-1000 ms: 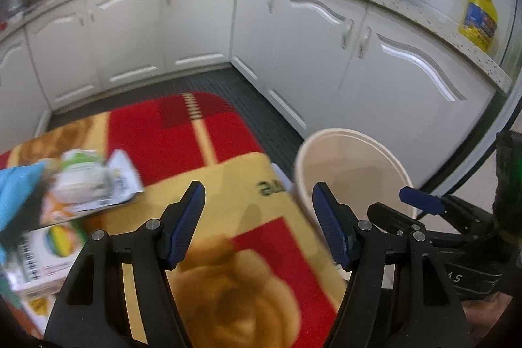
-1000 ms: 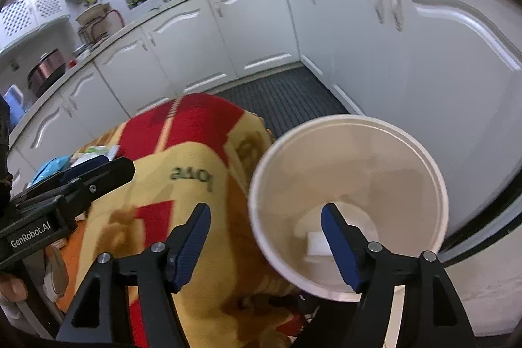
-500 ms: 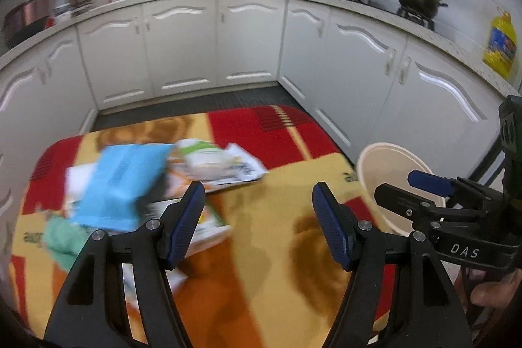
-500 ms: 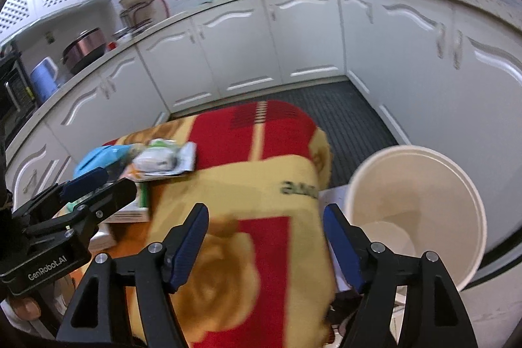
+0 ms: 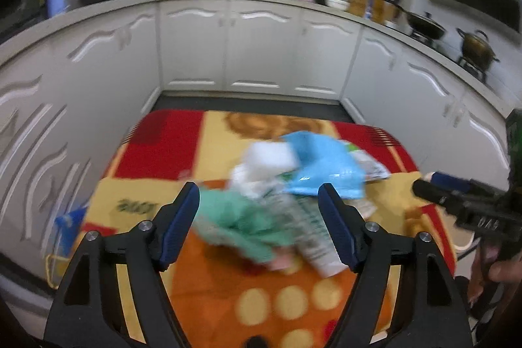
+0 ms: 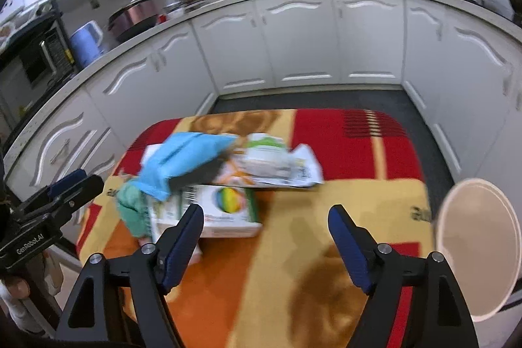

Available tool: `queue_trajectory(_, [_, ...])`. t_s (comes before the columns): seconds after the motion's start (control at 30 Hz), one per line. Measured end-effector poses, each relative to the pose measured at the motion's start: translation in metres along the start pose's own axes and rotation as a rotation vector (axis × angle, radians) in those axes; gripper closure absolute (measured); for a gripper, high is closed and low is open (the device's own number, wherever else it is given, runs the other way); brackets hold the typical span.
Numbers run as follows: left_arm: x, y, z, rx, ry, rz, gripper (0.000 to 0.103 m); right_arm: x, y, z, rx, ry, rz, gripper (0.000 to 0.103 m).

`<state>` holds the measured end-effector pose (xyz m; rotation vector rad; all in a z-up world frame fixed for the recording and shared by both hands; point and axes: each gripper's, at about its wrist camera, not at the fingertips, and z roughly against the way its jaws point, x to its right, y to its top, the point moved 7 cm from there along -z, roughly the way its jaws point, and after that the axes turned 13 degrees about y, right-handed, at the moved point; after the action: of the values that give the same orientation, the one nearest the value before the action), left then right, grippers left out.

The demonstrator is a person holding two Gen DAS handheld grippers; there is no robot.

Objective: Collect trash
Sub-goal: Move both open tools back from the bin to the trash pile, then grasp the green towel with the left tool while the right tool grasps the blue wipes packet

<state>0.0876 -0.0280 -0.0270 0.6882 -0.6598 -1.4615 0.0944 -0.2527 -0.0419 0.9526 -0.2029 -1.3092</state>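
The left gripper point(image 5: 259, 227) has its jaws wide apart and holds nothing. It hangs over the near part of the trash pile point(image 5: 293, 181), and the crumpled green piece point(image 5: 241, 220) lies between its blue pads point(image 5: 181, 217), a little below them. The right gripper point(image 6: 266, 245) is also spread wide and empty, above a bare part of the patterned cloth point(image 6: 293, 282). The printed box point(image 6: 225, 211) lies just beyond its left finger.

The trash lies in a heap on the far left part of the table: a blue bag point(image 6: 182, 162) on top, a white printed wrapper point(image 6: 277, 165) to the right of it, the box below, and the green piece at the left edge. The white bin point(image 6: 476, 250) stands at the right side of the table, well apart from the heap.

The step in hand looks like a reach for the first piece. It seems wise to lower the left gripper straight over the green piece and close on its thick middle, because a soft thing slips out if only an edge is caught. The pieces overlap, so a slow lift would show whether a neighbour comes along. Both views are blurred, therefore the exact edges of the pieces cannot be told.
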Motion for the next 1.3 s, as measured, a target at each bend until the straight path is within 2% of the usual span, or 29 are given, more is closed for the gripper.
queue_trajectory(0.1, [-0.035, -0.009, -0.007, -0.027, 0.015, 0.03, 0.029, -0.021, 0.012, -0.018, -0.013, 0.029, 0.01, 0.022])
queue_trajectory(0.17, [-0.045, -0.012, -0.01, -0.039, 0.007, 0.04, 0.029, -0.03, 0.02, -0.029, -0.013, 0.048, -0.008, 0.018])
queue_trajectory(0.27, [-0.06, -0.02, -0.016, -0.057, -0.015, 0.045, 0.026, -0.04, 0.033, -0.053, -0.03, 0.07, -0.059, 0.018])
queue_trajectory(0.4, [-0.057, -0.018, -0.023, -0.07, -0.066, 0.069, 0.02, -0.047, 0.039, -0.084, -0.094, 0.06, -0.098, 0.017])
queue_trajectory(0.53, [-0.046, -0.022, -0.034, -0.09, -0.102, 0.056, 0.02, -0.043, 0.036, -0.111, -0.145, 0.032, -0.13, 0.017])
queue_trajectory(0.6, [-0.043, -0.024, -0.04, -0.101, -0.105, 0.056, 0.02, -0.04, 0.034, -0.115, -0.149, 0.046, -0.148, 0.018])
queue_trajectory(0.7, [-0.04, -0.025, -0.049, -0.117, -0.116, 0.074, 0.02, -0.041, 0.031, -0.114, -0.136, 0.082, -0.163, 0.032])
queue_trajectory(0.73, [-0.041, -0.025, -0.052, -0.12, -0.112, 0.081, 0.02, -0.043, 0.031, -0.11, -0.126, 0.082, -0.153, 0.044])
queue_trajectory(0.77, [-0.042, -0.025, -0.054, -0.123, -0.11, 0.089, 0.02, -0.045, 0.031, -0.106, -0.123, 0.083, -0.138, 0.06])
queue_trajectory(0.93, [-0.044, -0.026, -0.065, -0.157, -0.114, 0.133, 0.02, -0.055, 0.028, -0.089, -0.099, 0.072, -0.088, 0.064])
queue_trajectory(1.3, [-0.046, -0.031, -0.061, -0.155, -0.11, 0.133, 0.02, -0.071, 0.02, -0.073, -0.078, 0.079, -0.046, 0.067])
